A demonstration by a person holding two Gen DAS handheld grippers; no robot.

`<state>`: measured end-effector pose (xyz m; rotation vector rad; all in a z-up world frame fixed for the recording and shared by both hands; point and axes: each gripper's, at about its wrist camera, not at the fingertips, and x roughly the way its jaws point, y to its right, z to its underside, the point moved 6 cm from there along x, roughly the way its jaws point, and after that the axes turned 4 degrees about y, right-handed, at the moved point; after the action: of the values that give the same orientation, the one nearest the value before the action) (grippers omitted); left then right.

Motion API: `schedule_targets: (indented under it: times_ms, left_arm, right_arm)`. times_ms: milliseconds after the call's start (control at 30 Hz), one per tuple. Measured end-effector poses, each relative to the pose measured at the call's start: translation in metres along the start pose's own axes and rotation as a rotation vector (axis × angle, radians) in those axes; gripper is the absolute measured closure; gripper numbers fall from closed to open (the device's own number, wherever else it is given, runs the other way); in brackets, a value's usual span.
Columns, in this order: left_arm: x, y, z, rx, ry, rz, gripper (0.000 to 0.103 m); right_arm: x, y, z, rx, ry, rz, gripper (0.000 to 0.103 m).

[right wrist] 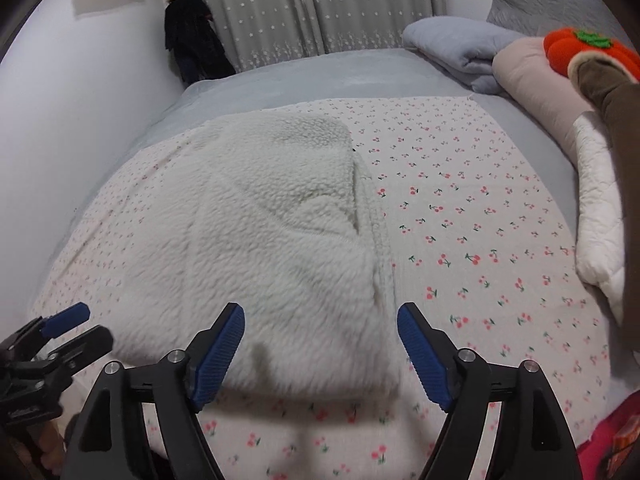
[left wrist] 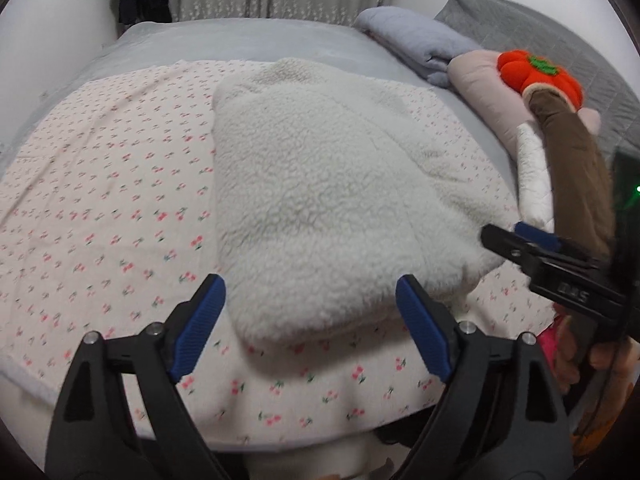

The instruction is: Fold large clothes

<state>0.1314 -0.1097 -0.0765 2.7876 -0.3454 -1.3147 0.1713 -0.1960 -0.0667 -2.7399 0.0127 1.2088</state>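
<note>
Left tongs apart, nothing between the blue ribbed pads; near hem of the white fleece garment sits just beyond the tips. Right tongs also apart and empty, over the garment's near right corner.

Garment lies on the cherry-print cotton sheet spread on the grey bed, folded into a thick pad with one flap lapped over along the right edge. My read: a fold is just laid and both tongs are off the cloth.

Risks:
- fleece is bulky and springy, so the lapped flap could creep open if nothing presses it
- a regrip at the hem could pinch the sheet too and drag it along, since both are pale and in contact
- grabbing only the top layer would peel the fold apart

Count: one garment, one printed sheet, two tongs, one folded grey-blue blanket, one orange plush pumpkin at the bed's right side, one dark garment hanging at the far wall
</note>
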Motion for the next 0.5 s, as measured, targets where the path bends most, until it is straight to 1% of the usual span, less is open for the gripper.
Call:
schedule_targets:
  times_ms: [33, 100, 200, 267, 400, 500]
  left_arm:
    - [-0.003, 0.000, 0.003, 0.003, -0.008, -0.024, 0.009]
    - [-0.010, -0.003, 0.013, -0.016, -0.027, -0.064, 0.005]
    - [-0.018, -0.006, 0.025, -0.055, -0.040, -0.075, 0.005]
    - [-0.022, -0.007, 0.032, -0.046, -0.048, -0.100, 0.005]
    - [-0.029, -0.009, 0.039, -0.019, -0.039, -0.157, 0.004]
    - [-0.033, -0.010, 0.048, -0.030, -0.043, -0.157, 0.004]
  right_arm:
    - [-0.007, -0.003, 0.003, -0.008, 0.004, 0.006, 0.020]
    - [-0.023, -0.008, 0.014, -0.022, 0.011, 0.033, 0.019]
    - [-0.036, -0.013, 0.028, -0.023, 0.015, 0.054, 0.018]
    - [-0.041, -0.015, 0.036, -0.021, 0.010, 0.066, 0.018]
    - [-0.047, -0.024, 0.048, -0.079, -0.008, 0.105, 0.018]
    - [-0.052, -0.026, 0.051, -0.089, -0.001, 0.105, 0.018]
